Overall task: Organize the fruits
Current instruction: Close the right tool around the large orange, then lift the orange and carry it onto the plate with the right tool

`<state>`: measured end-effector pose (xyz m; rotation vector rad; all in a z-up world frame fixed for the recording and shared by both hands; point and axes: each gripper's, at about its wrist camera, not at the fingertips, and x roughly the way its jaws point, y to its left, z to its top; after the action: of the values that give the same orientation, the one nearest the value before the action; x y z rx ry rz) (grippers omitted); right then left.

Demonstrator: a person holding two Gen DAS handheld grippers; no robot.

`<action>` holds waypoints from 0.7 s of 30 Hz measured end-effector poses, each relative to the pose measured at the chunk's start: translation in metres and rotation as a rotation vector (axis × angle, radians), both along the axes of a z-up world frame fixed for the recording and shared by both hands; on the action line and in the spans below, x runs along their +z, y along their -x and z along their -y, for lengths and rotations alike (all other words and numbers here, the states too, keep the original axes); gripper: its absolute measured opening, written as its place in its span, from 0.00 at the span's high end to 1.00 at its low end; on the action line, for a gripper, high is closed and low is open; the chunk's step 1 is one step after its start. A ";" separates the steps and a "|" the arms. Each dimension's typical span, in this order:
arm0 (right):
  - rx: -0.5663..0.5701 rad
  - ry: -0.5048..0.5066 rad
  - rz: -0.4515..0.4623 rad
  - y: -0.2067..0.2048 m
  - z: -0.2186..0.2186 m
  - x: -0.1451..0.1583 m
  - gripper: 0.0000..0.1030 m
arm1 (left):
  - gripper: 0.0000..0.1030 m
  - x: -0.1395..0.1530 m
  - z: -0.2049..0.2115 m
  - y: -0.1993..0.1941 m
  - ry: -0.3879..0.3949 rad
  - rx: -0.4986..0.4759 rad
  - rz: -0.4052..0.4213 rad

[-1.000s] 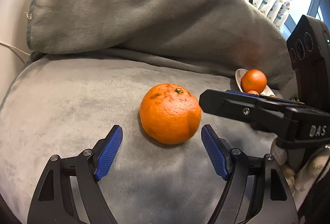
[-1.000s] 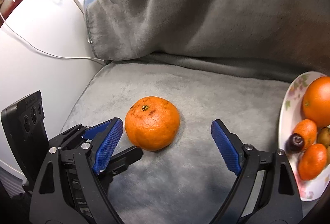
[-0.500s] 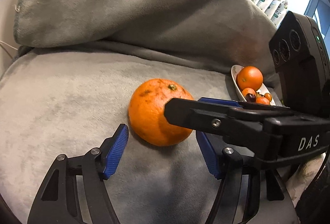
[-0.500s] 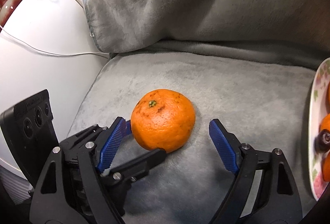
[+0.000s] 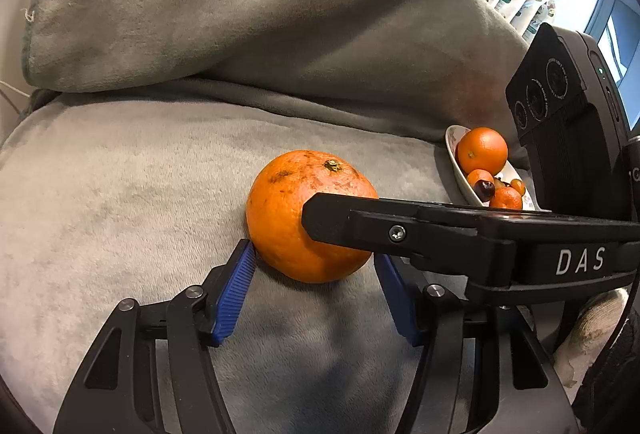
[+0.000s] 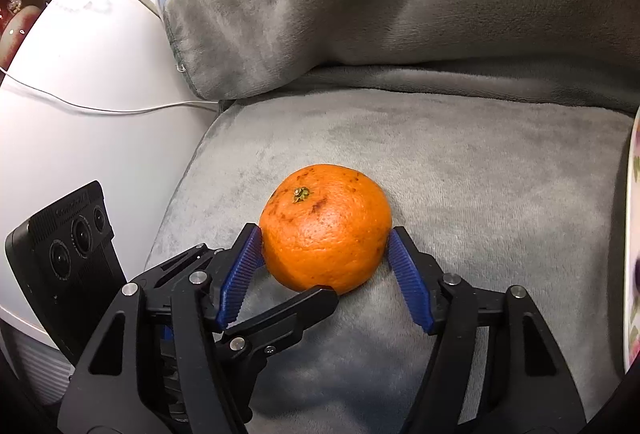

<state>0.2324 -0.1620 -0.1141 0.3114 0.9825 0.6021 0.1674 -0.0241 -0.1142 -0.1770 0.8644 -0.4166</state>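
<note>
A large orange (image 6: 326, 230) rests on a grey plush cushion (image 6: 480, 174). The right gripper (image 6: 324, 266) has just been closing; both blue pads touch it. The left gripper (image 5: 312, 290) (also closing) brackets it, contact unclear.

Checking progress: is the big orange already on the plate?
No, the big orange sits on the grey blanket, apart from the plate.
</note>
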 end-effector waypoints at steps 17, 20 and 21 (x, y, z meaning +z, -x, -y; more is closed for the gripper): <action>-0.036 -0.004 0.065 0.029 0.031 0.025 0.35 | 0.41 0.024 0.033 0.019 -0.006 -0.056 0.064; -0.055 -0.010 0.077 0.037 0.046 0.032 0.35 | 0.41 0.030 0.045 0.022 -0.001 -0.078 0.075; -0.063 -0.011 0.081 0.040 0.051 0.033 0.35 | 0.41 0.033 0.050 0.025 0.001 -0.086 0.079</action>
<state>0.1929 -0.2134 -0.0807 0.3241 0.8886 0.5593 0.1429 -0.0738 -0.0816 -0.1241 0.7962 -0.5014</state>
